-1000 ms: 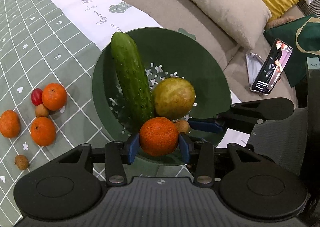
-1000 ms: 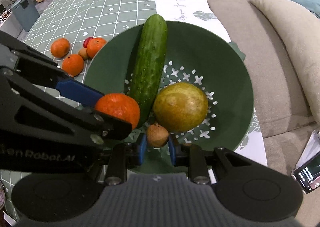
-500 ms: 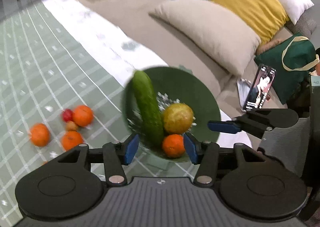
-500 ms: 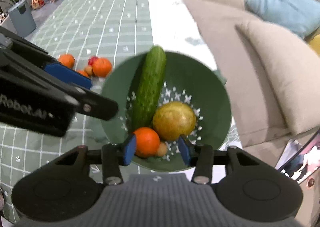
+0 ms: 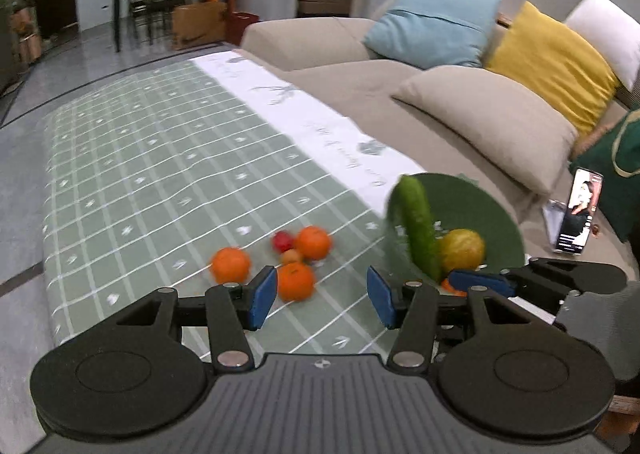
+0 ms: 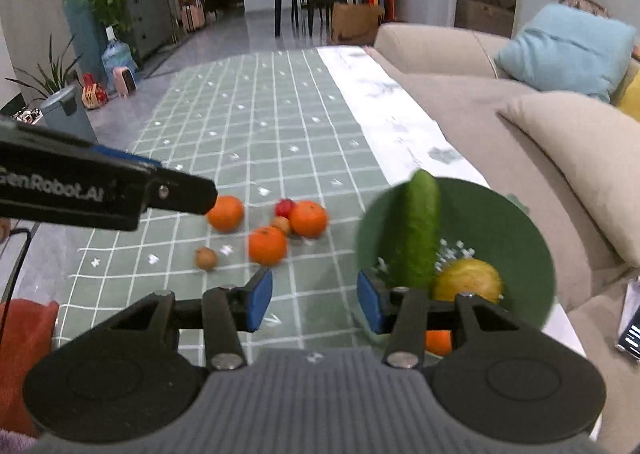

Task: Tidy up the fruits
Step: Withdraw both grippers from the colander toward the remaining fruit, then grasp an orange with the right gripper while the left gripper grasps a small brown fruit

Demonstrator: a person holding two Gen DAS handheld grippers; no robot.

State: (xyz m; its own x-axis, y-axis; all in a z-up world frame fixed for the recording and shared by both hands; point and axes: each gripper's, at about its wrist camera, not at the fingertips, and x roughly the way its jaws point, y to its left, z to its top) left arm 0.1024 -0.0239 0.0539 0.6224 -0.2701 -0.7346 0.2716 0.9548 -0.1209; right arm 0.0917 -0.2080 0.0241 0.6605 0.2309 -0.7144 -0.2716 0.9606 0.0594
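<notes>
The green bowl sits at the near right of the table, close to the edge that faces the sofa. A long cucumber leans across its left side with the tip sticking over the rim; a round yellow-green fruit lies beside it, and an orange shows low in the bowl behind the gripper's frame. Left of the bowl, apart from it, three more oranges cluster on the green checked tablecloth with a small red fruit and a small brown one touching them; another brown fruit lies alone, nearer the front. The far half of the cloth stretches away bare, with a white strip along the sofa side. The left gripper is spread wide and holds nothing, above the cloth between oranges and bowl. The right gripper is likewise spread and empty, its right finger in front of the bowl's left rim. A phone stands propped on the sofa.
</notes>
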